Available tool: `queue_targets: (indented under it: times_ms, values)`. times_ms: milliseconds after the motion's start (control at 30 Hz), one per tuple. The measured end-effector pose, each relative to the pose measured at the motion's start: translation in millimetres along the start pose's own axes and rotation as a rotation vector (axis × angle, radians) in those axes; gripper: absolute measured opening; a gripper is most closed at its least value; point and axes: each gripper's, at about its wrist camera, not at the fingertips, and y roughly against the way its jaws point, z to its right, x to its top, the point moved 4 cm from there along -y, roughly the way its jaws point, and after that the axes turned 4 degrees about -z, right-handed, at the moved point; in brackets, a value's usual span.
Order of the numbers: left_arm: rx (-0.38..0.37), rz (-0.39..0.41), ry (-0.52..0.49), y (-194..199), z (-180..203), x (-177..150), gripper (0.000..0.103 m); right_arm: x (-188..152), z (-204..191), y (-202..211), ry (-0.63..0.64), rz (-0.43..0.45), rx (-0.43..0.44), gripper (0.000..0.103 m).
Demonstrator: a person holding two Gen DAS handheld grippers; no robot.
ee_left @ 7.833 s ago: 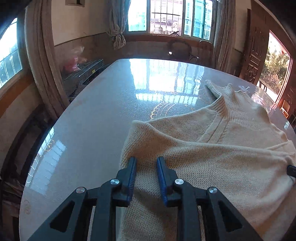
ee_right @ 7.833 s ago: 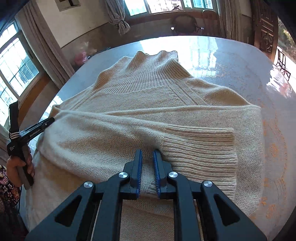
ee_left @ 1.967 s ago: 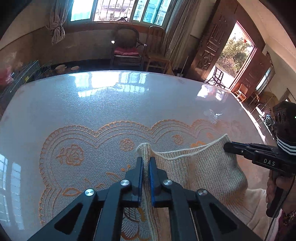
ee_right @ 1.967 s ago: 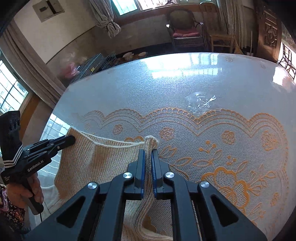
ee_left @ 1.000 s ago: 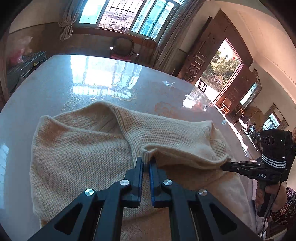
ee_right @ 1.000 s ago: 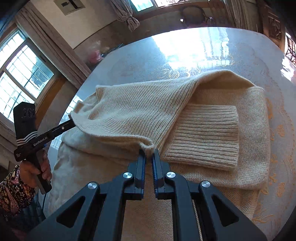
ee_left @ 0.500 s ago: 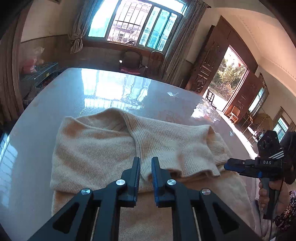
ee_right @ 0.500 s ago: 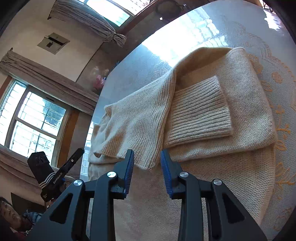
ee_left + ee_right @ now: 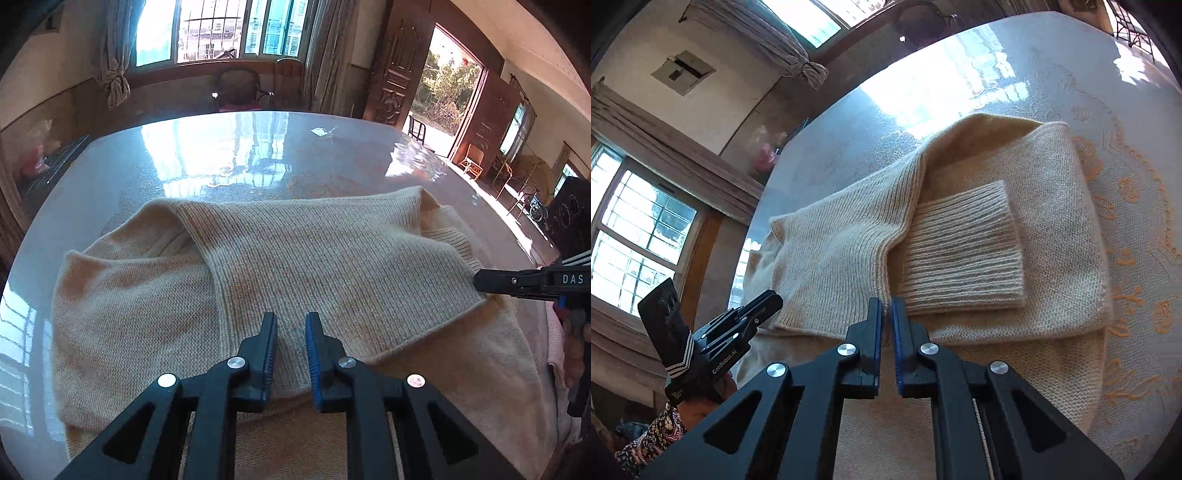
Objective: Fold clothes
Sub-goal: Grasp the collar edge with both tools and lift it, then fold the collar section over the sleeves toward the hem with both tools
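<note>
Sweater (image 9: 332, 258) looks soft, floppy knit; best pinched at a folded edge. Left gripper (image 9: 291, 328) narrowly parted, empty; right gripper (image 9: 884, 314) closed, empty.

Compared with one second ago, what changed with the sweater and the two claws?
Both claws let go of the folded-over sweater edge, which now lies flat. The left claw stands slightly open above the knit, gripping nothing; the right claw opened, then shut again, empty, at the fold's edge. The ribbed cuff and table stayed put.
</note>
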Motion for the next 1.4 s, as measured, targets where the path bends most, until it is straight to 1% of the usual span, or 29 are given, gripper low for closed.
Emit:
queue_targets:
  times_ms: [67, 100, 133, 200, 267, 333, 400, 433, 500, 533, 567, 600, 633, 667, 733, 833, 867, 900, 933, 967, 1067, 1133, 1167, 1200, 1300, 1367, 1400]
  values:
    - [0.006, -0.006, -0.017, -1.4, 3.5, -9.7, 0.015, -0.9, 8.2, -10.1, -0.012, -0.038, -0.022, 0.007]
    - [0.010, -0.006, -0.025, -1.8, 4.7, -13.6, 0.015, -4.1, 12.3, -16.0, -0.014, -0.063, -0.029, 0.010]
    - [0.015, 0.001, -0.028, 0.2, 5.0, -15.5, 0.015, -7.5, 16.4, -21.9, -0.017, -0.088, -0.036, 0.010]
    - [0.015, 0.037, -0.012, 11.1, 5.5, -12.1, 0.015, -7.0, 17.2, -10.3, -0.024, -0.025, 0.007, 0.010]
    - [0.017, 0.119, -0.006, 28.0, 9.7, -0.1, 0.015, -2.3, 17.8, 4.3, -0.020, 0.047, 0.044, 0.010]
    - [0.058, 0.206, -0.041, 38.0, 18.9, 16.1, 0.015, 10.0, 17.7, 17.3, -0.011, 0.113, 0.063, 0.013]
    - [0.133, 0.245, -0.099, 30.5, 30.4, 31.5, 0.020, 26.6, 19.9, 19.8, -0.023, 0.141, 0.046, 0.028]
    - [0.165, 0.243, -0.132, 21.8, 35.4, 37.1, 0.021, 36.0, 21.3, 19.0, -0.041, 0.146, 0.041, 0.033]
    - [0.216, 0.172, -0.194, -4.7, 39.4, 38.5, 0.021, 52.3, 21.3, 12.6, -0.068, 0.147, 0.061, 0.056]
    - [0.229, 0.125, -0.214, -18.5, 37.9, 34.2, 0.021, 60.0, 20.7, 6.9, -0.072, 0.141, 0.056, 0.062]
    - [0.221, 0.075, -0.225, -32.4, 36.4, 27.4, 0.021, 68.0, 21.5, 1.3, -0.073, 0.129, 0.031, 0.067]
    - [0.220, 0.057, -0.231, -40.3, 36.7, 20.4, 0.021, 76.1, 22.2, -4.7, -0.073, 0.123, -0.003, 0.067]
    - [0.233, 0.067, -0.236, -41.5, 37.3, 17.2, 0.023, 84.1, 22.9, -10.8, -0.073, 0.118, -0.038, 0.067]
    - [0.243, 0.072, -0.239, -41.6, 38.2, 15.9, 0.024, 92.3, 23.8, -15.3, -0.069, 0.112, -0.043, 0.067]
    - [0.261, 0.079, -0.246, -42.1, 39.6, 13.2, 0.024, 106.4, 28.0, -26.6, -0.066, 0.064, -0.016, 0.067]
    - [0.276, 0.079, -0.256, -43.5, 40.0, 9.5, 0.024, 120.5, 36.6, -45.1, -0.124, -0.020, 0.049, 0.067]
    - [0.279, 0.079, -0.258, -43.9, 40.2, 8.4, 0.024, 124.5, 40.9, -52.6, -0.154, -0.052, 0.046, 0.067]
    - [0.280, 0.079, -0.259, -44.0, 40.0, 7.6, 0.024, 128.7, 43.1, -58.0, -0.172, -0.075, 0.064, 0.067]
    - [0.276, 0.078, -0.256, -43.9, 39.5, 7.3, 0.024, 134.0, 42.8, -62.5, -0.174, -0.091, 0.107, 0.067]
    - [0.267, 0.077, -0.250, -43.6, 38.5, 7.3, 0.024, 139.8, 42.9, -64.6, -0.173, -0.092, 0.138, 0.067]
    - [0.232, 0.073, -0.225, -39.7, 34.2, 10.9, 0.024, 159.4, 55.0, -64.9, -0.221, -0.042, 0.176, 0.067]
    - [0.221, 0.071, -0.217, -39.7, 32.5, 10.4, 0.024, 167.3, 70.5, -71.7, -0.282, -0.047, 0.170, 0.067]
    - [0.231, 0.072, -0.223, -39.3, 33.7, 9.9, 0.024, 169.6, 75.3, -75.5, -0.291, -0.046, 0.148, 0.067]
    - [0.241, 0.072, -0.230, -38.9, 35.0, 9.4, 0.024, 171.4, 79.6, -75.7, -0.288, -0.032, 0.149, 0.067]
    - [0.316, 0.077, -0.281, -39.5, 45.3, 7.2, 0.025, 172.8, 90.1, -74.2, -0.293, 0.006, 0.178, 0.067]
    - [0.344, 0.079, -0.300, -39.5, 49.8, 6.3, 0.024, 170.1, 92.9, -70.4, -0.287, 0.008, 0.182, 0.066]
    - [0.345, 0.080, -0.301, -39.3, 50.1, 6.5, 0.024, 169.1, 92.5, -67.7, -0.277, -0.002, 0.162, 0.066]
